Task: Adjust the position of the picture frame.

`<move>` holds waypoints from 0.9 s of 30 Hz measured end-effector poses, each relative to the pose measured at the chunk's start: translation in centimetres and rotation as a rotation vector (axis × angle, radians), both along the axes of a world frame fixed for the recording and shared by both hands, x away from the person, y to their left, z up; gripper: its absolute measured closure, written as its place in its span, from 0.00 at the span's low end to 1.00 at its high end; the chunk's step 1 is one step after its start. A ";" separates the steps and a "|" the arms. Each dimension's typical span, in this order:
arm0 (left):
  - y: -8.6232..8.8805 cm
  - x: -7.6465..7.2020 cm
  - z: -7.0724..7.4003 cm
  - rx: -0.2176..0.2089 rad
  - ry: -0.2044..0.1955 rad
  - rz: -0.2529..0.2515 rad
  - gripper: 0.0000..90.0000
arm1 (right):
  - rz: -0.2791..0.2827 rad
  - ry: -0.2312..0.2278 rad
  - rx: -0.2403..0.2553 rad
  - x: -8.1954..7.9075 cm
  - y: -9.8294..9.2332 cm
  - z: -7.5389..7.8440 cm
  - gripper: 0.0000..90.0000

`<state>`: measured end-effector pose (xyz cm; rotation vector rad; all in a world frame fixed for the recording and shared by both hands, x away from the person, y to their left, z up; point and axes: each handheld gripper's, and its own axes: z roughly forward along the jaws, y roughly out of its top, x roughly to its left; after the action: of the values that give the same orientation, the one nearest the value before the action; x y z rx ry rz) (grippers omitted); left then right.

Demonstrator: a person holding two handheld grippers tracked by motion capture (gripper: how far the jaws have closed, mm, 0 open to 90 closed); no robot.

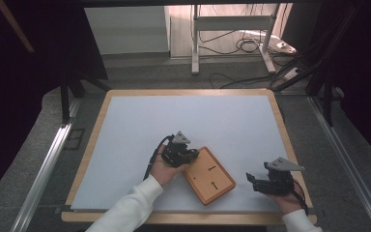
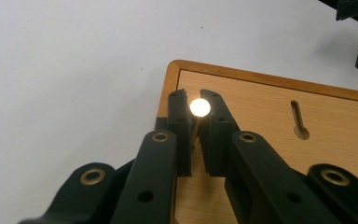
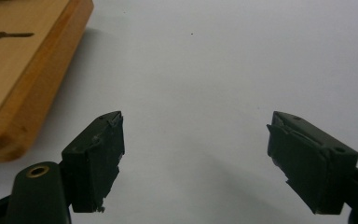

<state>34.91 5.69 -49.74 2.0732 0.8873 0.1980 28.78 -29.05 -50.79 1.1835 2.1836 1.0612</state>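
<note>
A wooden board (image 1: 209,176) with keyhole slots lies flat on the white table, near the front. My left gripper (image 1: 192,155) hangs over the board's near-left corner, shut on a small brass pin. In the left gripper view the pin (image 2: 199,108) shows a bright round head between the pads, its shaft pointing down toward the board (image 2: 270,154). A keyhole slot (image 2: 299,122) lies to the right of the jaws. My right gripper (image 1: 251,180) rests open on the table to the right of the board. Its jaws (image 3: 193,158) stand wide apart with nothing between them, the board's edge (image 3: 23,93) at the left.
The white tabletop (image 1: 188,121) has a wooden rim (image 1: 94,135). Beyond its far edge stand a metal stand (image 1: 232,34) and loose cables (image 1: 251,46) on the floor. Rails run along both sides of the table.
</note>
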 end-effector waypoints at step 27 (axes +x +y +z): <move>7.5 1.0 -0.9 0.038 -0.024 0.026 0.93 | 0.005 0.001 -0.007 0.0 0.1 -0.1 0.21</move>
<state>35.95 13.17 -50.69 2.0910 0.9025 0.2548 28.76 -28.91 -50.87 1.1760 2.1907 1.0550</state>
